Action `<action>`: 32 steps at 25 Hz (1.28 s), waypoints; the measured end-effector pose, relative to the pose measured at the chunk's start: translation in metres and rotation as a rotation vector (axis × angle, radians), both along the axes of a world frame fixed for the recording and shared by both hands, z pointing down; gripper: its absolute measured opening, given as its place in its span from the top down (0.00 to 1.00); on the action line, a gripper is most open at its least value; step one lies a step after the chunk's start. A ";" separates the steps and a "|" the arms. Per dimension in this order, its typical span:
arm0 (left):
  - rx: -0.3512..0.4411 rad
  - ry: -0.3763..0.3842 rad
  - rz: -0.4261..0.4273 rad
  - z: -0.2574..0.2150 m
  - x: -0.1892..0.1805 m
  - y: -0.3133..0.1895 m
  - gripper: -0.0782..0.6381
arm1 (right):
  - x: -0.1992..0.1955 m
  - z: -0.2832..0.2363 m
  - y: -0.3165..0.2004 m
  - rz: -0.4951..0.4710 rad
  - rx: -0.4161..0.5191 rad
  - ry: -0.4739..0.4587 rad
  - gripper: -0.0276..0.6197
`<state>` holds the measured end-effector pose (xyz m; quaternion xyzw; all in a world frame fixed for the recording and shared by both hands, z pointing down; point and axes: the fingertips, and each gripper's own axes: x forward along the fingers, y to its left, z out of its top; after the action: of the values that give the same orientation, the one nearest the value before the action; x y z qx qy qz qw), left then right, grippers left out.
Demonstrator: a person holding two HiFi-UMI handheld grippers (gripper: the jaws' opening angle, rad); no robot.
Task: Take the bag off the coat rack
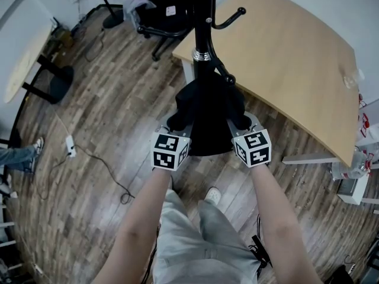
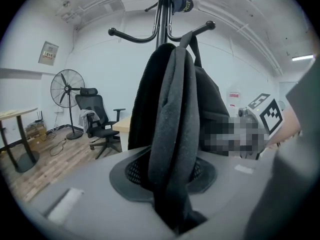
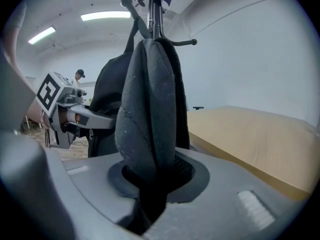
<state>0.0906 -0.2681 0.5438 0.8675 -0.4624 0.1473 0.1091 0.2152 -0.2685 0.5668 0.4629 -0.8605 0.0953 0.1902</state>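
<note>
Wooden floor; person's legs in head view alone; left claw, right claw tight on bag.

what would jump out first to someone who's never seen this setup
The black bag hanging on the black coat rack in the middle of the head view catches the eye first. The left gripper and the right gripper each pinch a fold of its fabric from either side, their black-and-white marker cubes bright against it. Behind the rack, to the right, spreads a pale wooden table.
</note>
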 end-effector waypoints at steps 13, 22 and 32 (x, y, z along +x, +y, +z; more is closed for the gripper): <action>0.033 -0.042 0.020 -0.018 0.012 0.023 0.79 | 0.006 -0.015 0.024 0.071 -0.029 0.006 0.90; 0.045 -0.034 0.019 -0.035 0.011 0.038 0.80 | 0.004 -0.030 0.042 0.055 -0.036 0.029 0.90; 0.062 -0.041 0.038 -0.056 0.013 0.060 0.80 | 0.006 -0.048 0.065 0.045 -0.042 0.019 0.90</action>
<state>0.1034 -0.2079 0.4876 0.8758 -0.4524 0.1529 0.0699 0.2207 -0.2031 0.5187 0.4788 -0.8459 0.1130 0.2057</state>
